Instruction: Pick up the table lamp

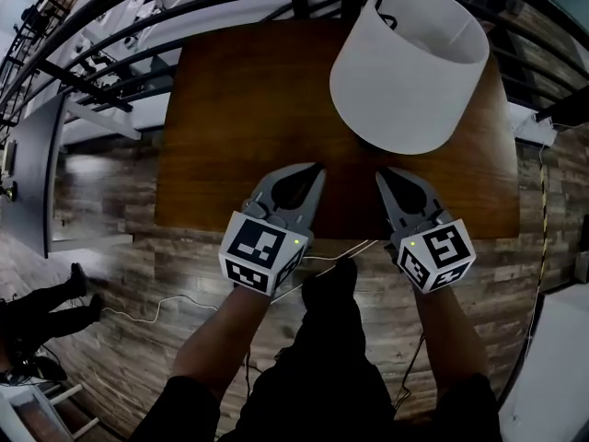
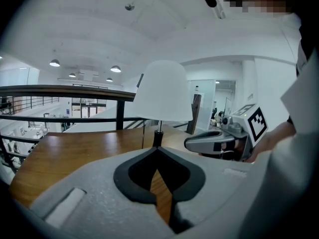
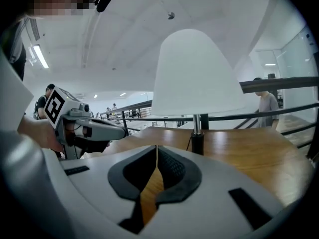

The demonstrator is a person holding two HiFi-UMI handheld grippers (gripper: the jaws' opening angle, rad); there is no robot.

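Head view: the lamp (image 1: 409, 67) stands at the table's (image 1: 230, 127) far right. The left gripper (image 1: 318, 167) and right gripper (image 1: 380, 172) are near it, shut and empty.

Left gripper view: the stem (image 2: 158, 132) hidden under the shade shows dead ahead.

Right gripper view: the stem sits right of the jaw line, so shut tips could nudge it and topple the lamp.
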